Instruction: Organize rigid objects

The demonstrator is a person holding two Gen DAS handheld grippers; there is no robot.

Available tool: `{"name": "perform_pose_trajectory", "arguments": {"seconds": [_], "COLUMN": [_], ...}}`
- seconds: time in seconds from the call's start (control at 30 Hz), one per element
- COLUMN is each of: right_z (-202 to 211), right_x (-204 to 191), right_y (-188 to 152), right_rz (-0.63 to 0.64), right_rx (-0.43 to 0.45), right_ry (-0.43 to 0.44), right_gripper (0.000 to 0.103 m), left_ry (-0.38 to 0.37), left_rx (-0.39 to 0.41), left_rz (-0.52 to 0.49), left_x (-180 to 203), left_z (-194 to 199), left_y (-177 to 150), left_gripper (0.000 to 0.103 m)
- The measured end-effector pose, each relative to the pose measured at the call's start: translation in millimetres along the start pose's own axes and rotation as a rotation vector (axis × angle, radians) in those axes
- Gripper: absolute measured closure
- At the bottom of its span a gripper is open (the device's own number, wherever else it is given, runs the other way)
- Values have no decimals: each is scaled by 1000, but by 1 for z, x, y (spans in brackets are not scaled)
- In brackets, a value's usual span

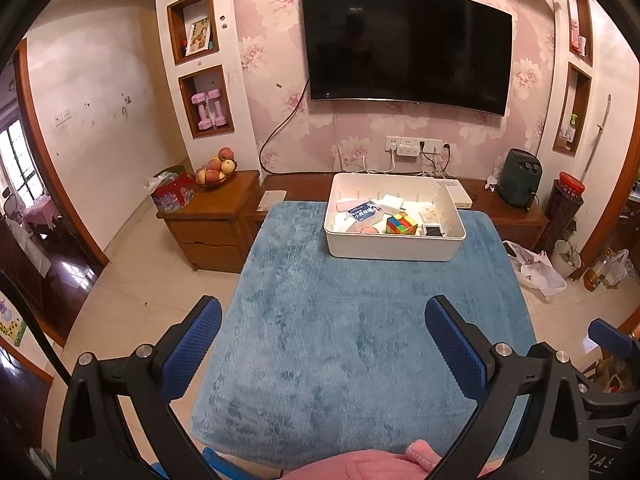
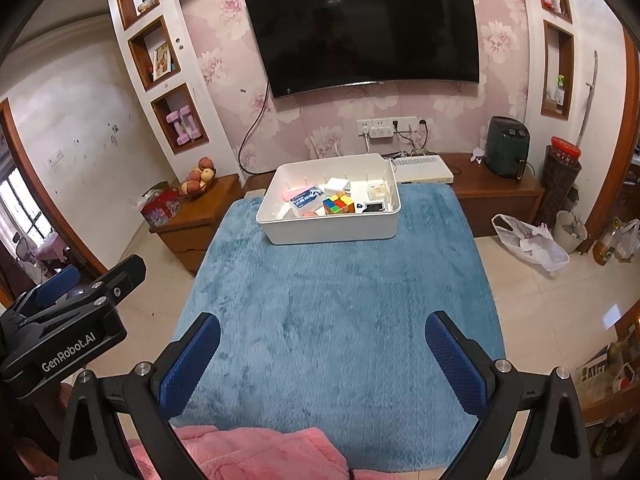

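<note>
One white bin (image 1: 394,246) on one blue cloth (image 1: 320,320), one colour cube (image 1: 401,225) inside, two pink dumbbells (image 1: 208,110) far left.

white bin (image 1: 390,246), multicoloured cube (image 1: 401,225), embossed teal cloth (image 1: 340,320), pink floral wallpaper (image 1: 264,52), blue textured pads (image 1: 196,344)

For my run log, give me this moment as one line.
left gripper: open, empty | right gripper: open, empty | bin: far on blue cloth, holds cube and boxes | cloth otherwise bare
</note>
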State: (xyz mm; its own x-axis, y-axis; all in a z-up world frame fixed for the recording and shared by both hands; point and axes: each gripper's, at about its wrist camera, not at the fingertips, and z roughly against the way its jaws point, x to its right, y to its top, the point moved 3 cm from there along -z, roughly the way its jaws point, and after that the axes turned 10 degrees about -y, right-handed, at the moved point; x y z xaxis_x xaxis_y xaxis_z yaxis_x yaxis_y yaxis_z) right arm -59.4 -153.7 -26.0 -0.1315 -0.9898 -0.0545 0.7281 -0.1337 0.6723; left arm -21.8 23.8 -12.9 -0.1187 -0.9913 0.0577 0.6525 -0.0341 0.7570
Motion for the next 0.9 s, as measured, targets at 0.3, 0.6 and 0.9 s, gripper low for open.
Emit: {"name": "perform_pose_trajectory", "arguments": {"seconds": [0.3,0.6,0.9], "right_z": [-5,-5,-6], "right_x": [-1,-1,-1], "right_y": [-2,-1,-3], "right_rz": [-13,-15,-15], "right_rx": [-28,-30,-35], "right_ry": [2,1,-4], "right_gripper": [0,0,0], "left_ry": [-3,-3,-3], "left_rx": [-6,-6,-11], "left_rz": [-5,-3,-3], "left_x": [3,3,4], "left_z": [-3,-3,-4], "left_y": [-5,-5,-6], "left_gripper": [1,1,1]}}
